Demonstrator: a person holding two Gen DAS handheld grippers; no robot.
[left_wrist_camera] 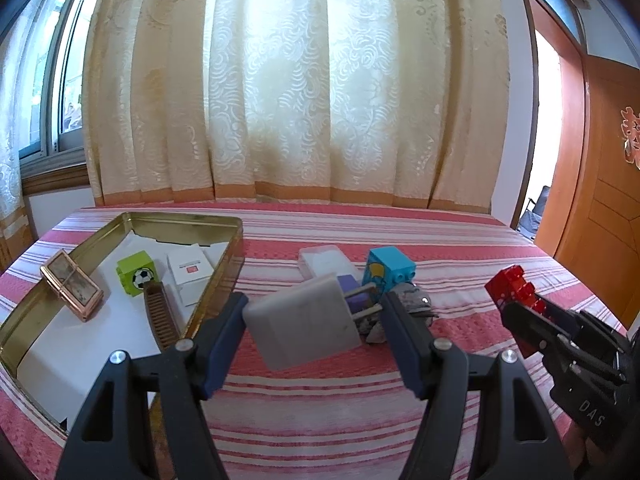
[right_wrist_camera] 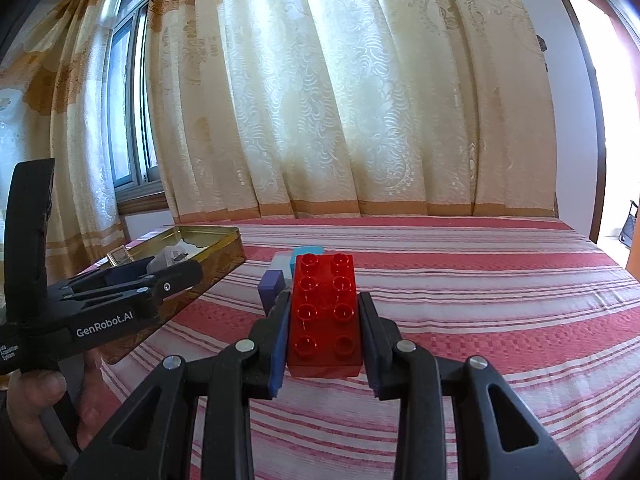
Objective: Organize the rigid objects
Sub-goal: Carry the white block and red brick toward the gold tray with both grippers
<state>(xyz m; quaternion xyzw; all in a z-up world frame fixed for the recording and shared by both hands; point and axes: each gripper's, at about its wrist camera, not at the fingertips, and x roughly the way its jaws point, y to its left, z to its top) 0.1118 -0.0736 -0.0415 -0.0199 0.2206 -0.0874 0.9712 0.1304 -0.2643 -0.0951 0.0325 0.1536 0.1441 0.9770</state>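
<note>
1. Nearest, the left gripper (left_wrist_camera: 312, 312) is clamped on a white plug adapter (left_wrist_camera: 304, 326), tilted, with its metal prongs pointing away, lifted above the striped bedspread (left_wrist_camera: 320, 392).
2. Beside it, the right gripper (right_wrist_camera: 325, 312) is clamped on a red building brick (right_wrist_camera: 325, 312), studs facing up.
3. Farther left, a gold tin (left_wrist_camera: 192, 220) lies open on the bed, holding a green football brick (left_wrist_camera: 137, 273), a small white box (left_wrist_camera: 190, 274), a brown comb (left_wrist_camera: 161, 316) and a rose-gold case (left_wrist_camera: 72, 290).
4. Beyond the adapter lie a purple block (left_wrist_camera: 352, 294), a blue brick (left_wrist_camera: 390, 270) and a clear plastic case (left_wrist_camera: 326, 260).
</note>
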